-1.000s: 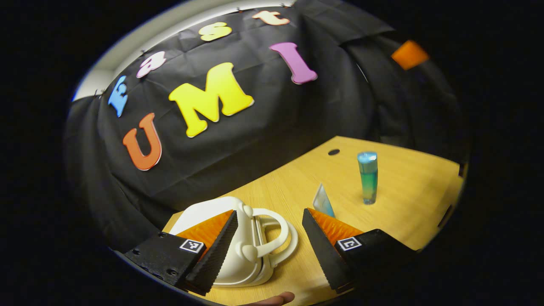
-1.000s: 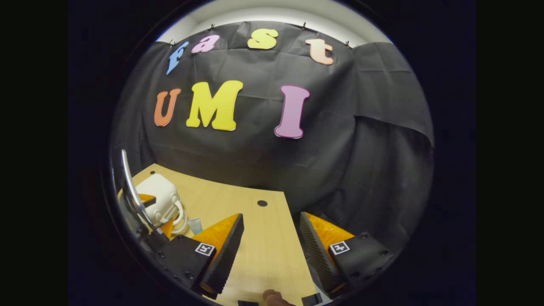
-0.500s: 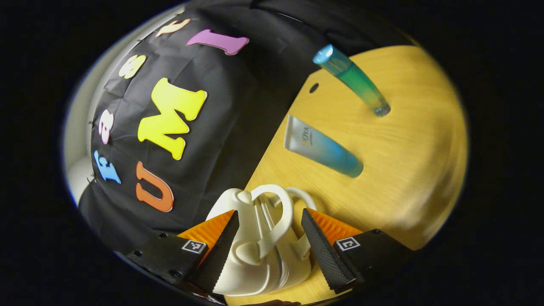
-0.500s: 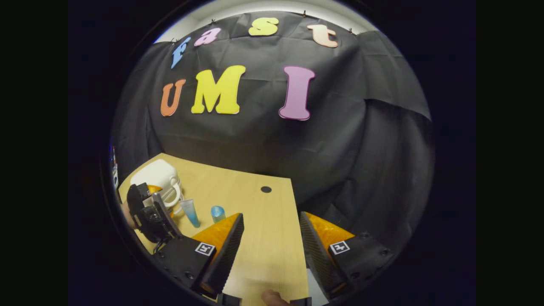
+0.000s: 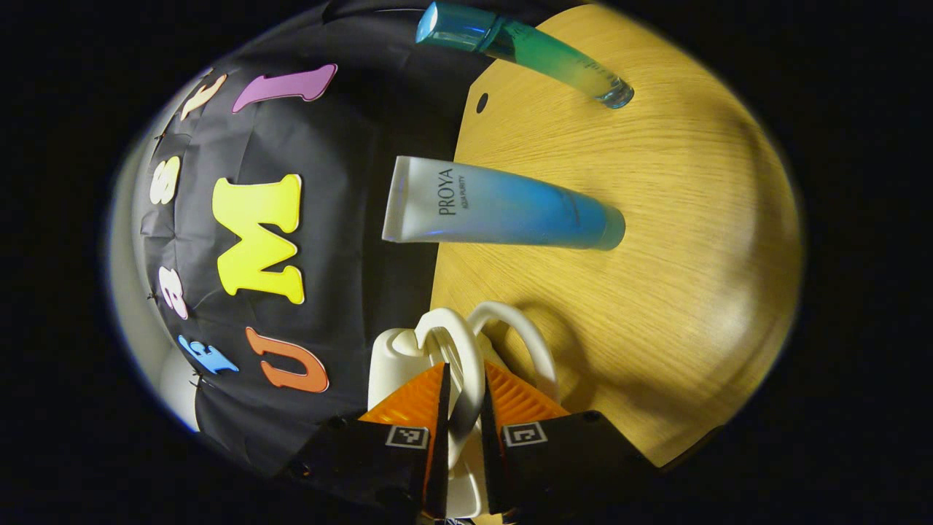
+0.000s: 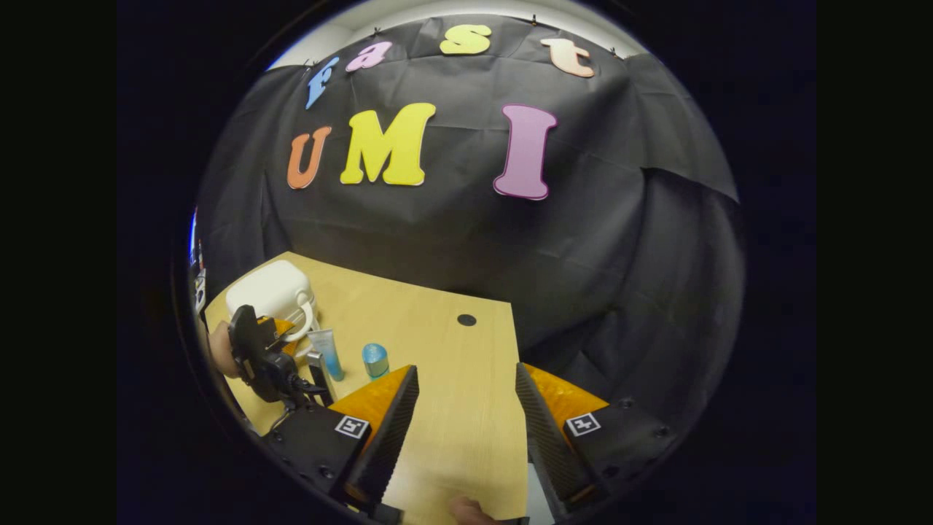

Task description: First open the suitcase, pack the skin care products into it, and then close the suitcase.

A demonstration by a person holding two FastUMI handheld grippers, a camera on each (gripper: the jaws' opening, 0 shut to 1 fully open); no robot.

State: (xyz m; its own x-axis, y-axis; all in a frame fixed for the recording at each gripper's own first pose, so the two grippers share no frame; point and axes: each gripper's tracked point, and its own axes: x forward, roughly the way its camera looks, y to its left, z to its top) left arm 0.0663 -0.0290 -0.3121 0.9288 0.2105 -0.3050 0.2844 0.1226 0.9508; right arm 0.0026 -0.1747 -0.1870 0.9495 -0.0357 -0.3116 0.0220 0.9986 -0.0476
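A small white suitcase (image 5: 390, 364) stands closed on the wooden table (image 5: 656, 292), its two loop handles toward me. My left gripper (image 5: 465, 379) is shut on one handle (image 5: 466, 350), both fingers pressing it. The left gripper view is rolled sideways. A white-to-blue tube (image 5: 503, 211) and a teal bottle (image 5: 532, 51) stand beyond the suitcase. In the right gripper view the suitcase (image 6: 266, 292), tube (image 6: 326, 350) and bottle (image 6: 375, 359) sit at the left, with the left gripper (image 6: 280, 343) at the handle. My right gripper (image 6: 466, 372) hangs open over bare table.
The table (image 6: 452, 415) has a round cable hole (image 6: 466, 319) near its far edge, with the black cloth wall right behind. A hand (image 6: 219, 350) holds the left gripper at the table's left end. A fingertip (image 6: 466, 507) shows beneath the right gripper.
My left gripper rolled sideways, moved in onto the suitcase handle and went from open to shut on it. The right gripper stayed open and hardly moved.
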